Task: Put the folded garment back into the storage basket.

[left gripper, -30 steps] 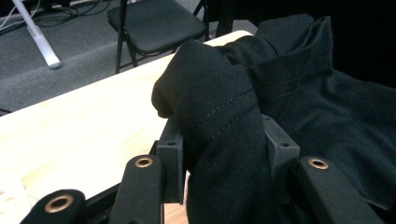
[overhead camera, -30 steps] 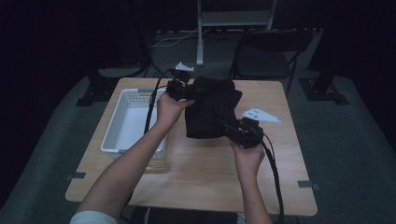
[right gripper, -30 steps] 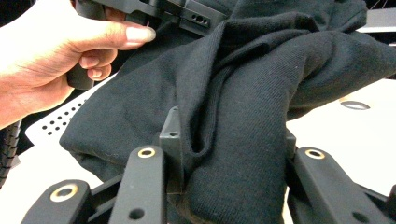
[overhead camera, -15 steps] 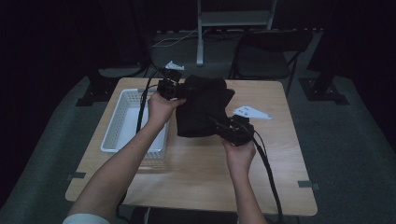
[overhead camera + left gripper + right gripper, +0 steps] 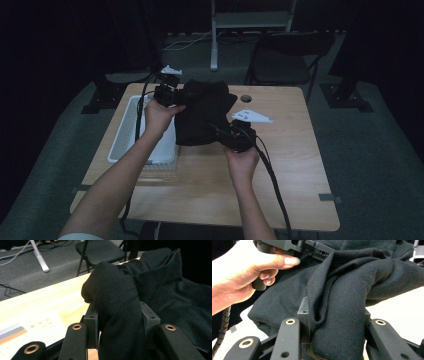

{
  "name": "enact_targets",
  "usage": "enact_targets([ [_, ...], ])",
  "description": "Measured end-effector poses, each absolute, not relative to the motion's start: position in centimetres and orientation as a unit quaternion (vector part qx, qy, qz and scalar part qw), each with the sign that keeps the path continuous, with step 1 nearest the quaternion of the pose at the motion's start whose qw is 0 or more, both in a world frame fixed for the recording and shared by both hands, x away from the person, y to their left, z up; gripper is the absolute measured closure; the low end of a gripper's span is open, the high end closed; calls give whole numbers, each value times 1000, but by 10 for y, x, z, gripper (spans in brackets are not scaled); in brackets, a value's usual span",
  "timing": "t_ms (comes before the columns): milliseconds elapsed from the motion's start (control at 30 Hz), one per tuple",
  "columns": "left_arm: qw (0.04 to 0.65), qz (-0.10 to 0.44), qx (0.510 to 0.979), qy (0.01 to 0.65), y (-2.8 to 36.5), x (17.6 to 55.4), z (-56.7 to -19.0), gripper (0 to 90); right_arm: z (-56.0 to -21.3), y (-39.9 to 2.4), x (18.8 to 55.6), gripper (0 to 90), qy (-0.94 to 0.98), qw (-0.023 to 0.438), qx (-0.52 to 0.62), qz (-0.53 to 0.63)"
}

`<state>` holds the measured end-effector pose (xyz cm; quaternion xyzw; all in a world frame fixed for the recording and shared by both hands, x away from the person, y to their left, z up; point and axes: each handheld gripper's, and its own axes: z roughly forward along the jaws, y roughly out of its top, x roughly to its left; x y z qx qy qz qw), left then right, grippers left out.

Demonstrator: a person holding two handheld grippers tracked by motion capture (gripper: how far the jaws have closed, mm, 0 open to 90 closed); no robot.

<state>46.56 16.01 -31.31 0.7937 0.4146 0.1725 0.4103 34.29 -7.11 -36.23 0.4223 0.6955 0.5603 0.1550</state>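
Above the light wooden table [image 5: 280,165], the soft, limp black cotton garment [image 5: 202,117] hangs bunched between the left gripper [image 5: 172,95] and right gripper [image 5: 235,137], each clamped on a thick fold, likely sagging unless held at edges.

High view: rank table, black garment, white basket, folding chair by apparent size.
1. table, clearly largest.
2. black garment, pinched by the left gripper and right gripper.
3. white basket and folding chair: unsure, since the chair stands farther back and both are partly hidden.
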Motion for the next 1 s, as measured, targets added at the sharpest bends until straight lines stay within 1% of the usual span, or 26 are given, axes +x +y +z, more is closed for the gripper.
enact_targets([
  [333,405,181,783,437,195,464,-313,599,-363,-36,349,614,701,146,411,565],
  [633,395,189,781,445,214,462,-312,599,-366,-19,353,614,700,132,407,572],
  [700,396,191,778,448,218,461,-312,600,-366,-15,353,614,700,135,404,573],
  [1000,387,203,771,464,243,459,-311,600,-363,10,360,614,709,122,388,576],
])
